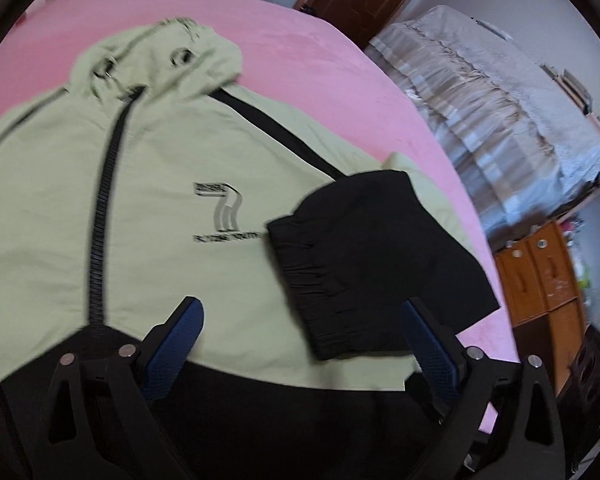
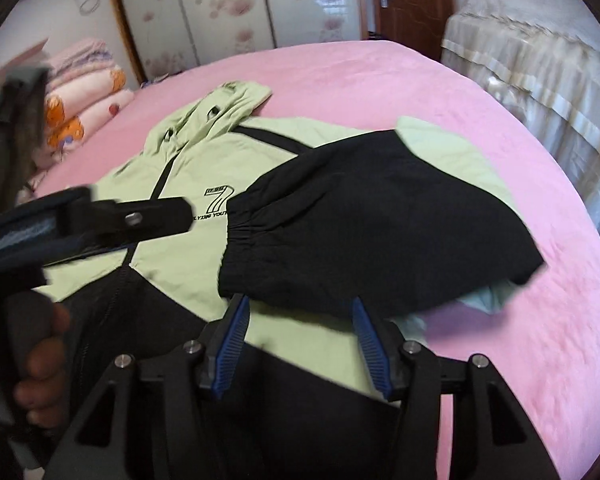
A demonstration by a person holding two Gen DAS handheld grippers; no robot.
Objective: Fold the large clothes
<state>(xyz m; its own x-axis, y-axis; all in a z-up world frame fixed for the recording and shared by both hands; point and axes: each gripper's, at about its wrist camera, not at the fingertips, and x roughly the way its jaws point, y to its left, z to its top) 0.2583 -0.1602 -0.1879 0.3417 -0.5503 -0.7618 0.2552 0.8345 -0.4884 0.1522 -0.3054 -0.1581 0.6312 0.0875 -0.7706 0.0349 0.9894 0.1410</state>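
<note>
Both tools, left and right, gape wide above the jacket, whose black sleeve hides its side.

Bare pink bed right of jacket = free room; folded sleeve lies across jacket's chest.
</note>
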